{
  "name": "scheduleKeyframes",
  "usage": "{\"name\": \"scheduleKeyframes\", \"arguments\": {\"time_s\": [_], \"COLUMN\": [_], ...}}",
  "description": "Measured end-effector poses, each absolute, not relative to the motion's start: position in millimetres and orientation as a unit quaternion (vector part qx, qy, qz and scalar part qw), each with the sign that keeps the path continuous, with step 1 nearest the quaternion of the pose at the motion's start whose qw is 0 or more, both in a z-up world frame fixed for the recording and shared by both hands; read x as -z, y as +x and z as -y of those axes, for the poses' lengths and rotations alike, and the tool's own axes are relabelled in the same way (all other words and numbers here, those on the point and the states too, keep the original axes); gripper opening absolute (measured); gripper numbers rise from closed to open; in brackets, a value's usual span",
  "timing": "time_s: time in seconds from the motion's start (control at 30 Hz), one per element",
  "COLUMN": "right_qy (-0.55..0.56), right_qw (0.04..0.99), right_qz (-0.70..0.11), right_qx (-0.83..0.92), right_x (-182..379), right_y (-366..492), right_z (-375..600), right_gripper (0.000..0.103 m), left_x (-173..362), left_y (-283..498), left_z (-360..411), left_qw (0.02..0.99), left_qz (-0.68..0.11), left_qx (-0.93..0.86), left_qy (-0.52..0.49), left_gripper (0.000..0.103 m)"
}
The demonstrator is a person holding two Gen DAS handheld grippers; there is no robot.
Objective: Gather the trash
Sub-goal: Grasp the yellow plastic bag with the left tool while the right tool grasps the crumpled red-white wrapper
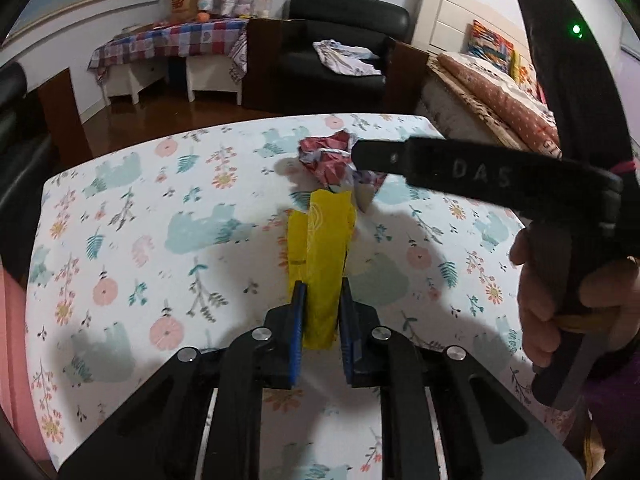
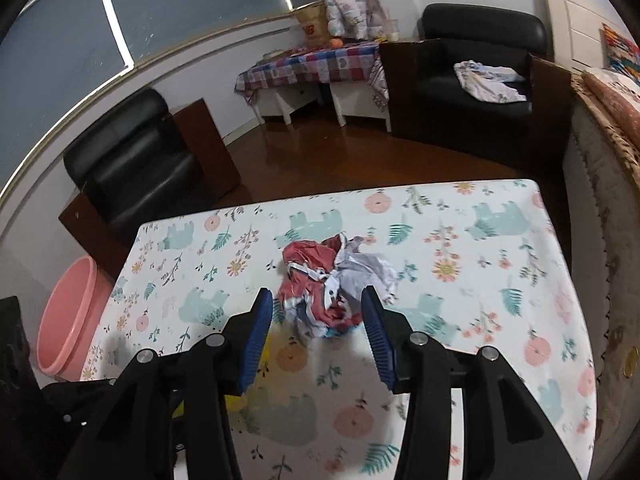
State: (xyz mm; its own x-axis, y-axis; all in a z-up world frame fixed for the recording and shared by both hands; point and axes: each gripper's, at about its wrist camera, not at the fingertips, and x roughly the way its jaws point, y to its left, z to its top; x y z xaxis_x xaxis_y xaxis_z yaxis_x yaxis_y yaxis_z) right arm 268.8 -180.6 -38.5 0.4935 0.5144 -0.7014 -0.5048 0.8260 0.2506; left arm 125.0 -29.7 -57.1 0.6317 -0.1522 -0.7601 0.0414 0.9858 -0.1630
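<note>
Between right gripper (image 2: 318,316) jaws, wide open: crumpled wrapper (image 2: 334,280), w/ pads not touching yet. Left gripper (image 1: 322,300) clamps yellow wrapper (image 1: 322,256). Risk: shallow bite, wad squirts out.

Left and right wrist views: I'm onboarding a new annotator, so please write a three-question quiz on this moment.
1. True or false: the left claw is shut on the yellow wrapper.
2. Multiple choice: the right claw is A) shut on the crumpled paper wad, B) open, with a finger on either side of the wad, C) holding the pink basin.
3. Short answer: on which side of the floral-cloth table does the pink basin sit in the right wrist view?

Key
1. True: the wrapper stands pinched between the blue pads.
2. B: the crumpled paper wad lies on the table, not yet gripped.
3. Left, below table level.
</note>
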Motion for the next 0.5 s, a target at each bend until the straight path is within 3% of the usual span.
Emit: {"name": "scheduleKeyframes", "arguments": {"time_s": [0.37, 0.47, 0.5], "right_qy": [-0.065, -0.054, -0.043], "right_qw": [0.860, 0.867, 0.867], "right_qz": [-0.414, -0.411, -0.413], "right_qx": [-0.291, -0.277, -0.277], "right_x": [64.0, 67.2, 67.0], "right_y": [271.9, 273.8, 274.4], "right_z": [143.9, 150.5, 154.8], "right_gripper": [0.046, 0.026, 0.024], "left_x": [44.6, 41.8, 40.8], "left_y": [107.3, 100.9, 98.9], "left_z": [13.1, 10.4, 9.6], "left_qw": [0.904, 0.906, 0.906], "left_qz": [-0.415, -0.411, -0.410], "left_qx": [0.037, 0.032, 0.031], "left_qy": [-0.095, -0.099, -0.101], "left_gripper": [0.015, 0.015, 0.015]}}
